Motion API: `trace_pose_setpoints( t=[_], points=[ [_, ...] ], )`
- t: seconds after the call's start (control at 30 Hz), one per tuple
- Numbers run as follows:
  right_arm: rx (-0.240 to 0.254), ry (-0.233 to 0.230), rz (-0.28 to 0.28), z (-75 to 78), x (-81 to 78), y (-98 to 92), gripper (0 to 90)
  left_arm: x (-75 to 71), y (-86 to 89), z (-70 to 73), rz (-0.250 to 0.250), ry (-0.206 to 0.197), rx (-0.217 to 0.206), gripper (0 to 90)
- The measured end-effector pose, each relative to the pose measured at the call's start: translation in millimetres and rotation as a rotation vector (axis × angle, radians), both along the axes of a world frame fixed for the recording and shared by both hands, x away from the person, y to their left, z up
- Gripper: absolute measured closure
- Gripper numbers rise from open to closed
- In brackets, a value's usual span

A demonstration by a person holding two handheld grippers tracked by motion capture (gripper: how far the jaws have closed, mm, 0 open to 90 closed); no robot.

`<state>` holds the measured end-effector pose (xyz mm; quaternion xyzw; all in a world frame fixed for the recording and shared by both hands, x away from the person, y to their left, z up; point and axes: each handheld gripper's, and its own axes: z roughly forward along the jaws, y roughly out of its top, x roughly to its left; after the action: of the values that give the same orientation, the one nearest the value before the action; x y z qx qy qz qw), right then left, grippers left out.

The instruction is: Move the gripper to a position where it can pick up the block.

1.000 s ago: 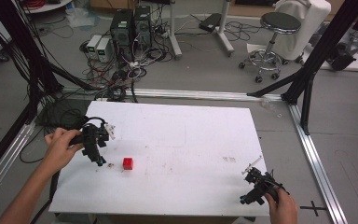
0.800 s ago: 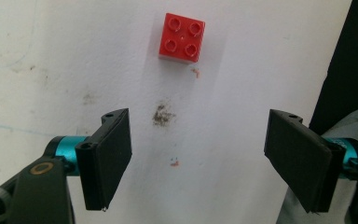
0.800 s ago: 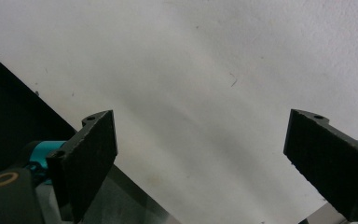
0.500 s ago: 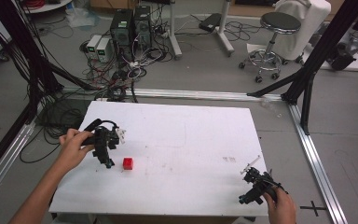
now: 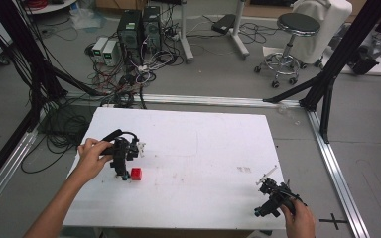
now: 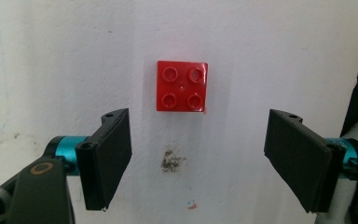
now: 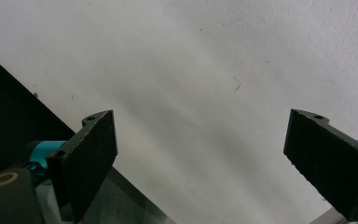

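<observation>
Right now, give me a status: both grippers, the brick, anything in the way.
Left gripper open, hovering just short of the red brick. Right gripper open, idle near the table's corner. Brick flat, studs up, nothing around it.

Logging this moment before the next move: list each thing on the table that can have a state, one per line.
left tongs: open, hanging over the table, holding nothing
right tongs: open, holding nothing, near the table's edge
red brick: studs up, flat on the white table, ahead of the left tongs, untouched
</observation>
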<state>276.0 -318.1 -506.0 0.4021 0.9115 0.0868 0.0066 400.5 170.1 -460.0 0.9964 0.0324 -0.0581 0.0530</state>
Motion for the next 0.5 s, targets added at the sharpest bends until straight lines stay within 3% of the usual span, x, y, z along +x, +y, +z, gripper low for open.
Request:
trace_pose_setpoints(
  t=[0.27, 0.5],
  points=[
    [-0.006, 0.008, -0.002, -1.7, 0.6, 2.2, 8.9, 4.3, -7.7, -13.3, -0.038, 0.023, 0.018, 23.4],
    [-0.008, 0.012, 0.003, -2.4, 0.9, 2.7, 8.9, 3.4, -14.8, -25.9, -0.061, -0.002, 0.048, 23.4]
  ],
)
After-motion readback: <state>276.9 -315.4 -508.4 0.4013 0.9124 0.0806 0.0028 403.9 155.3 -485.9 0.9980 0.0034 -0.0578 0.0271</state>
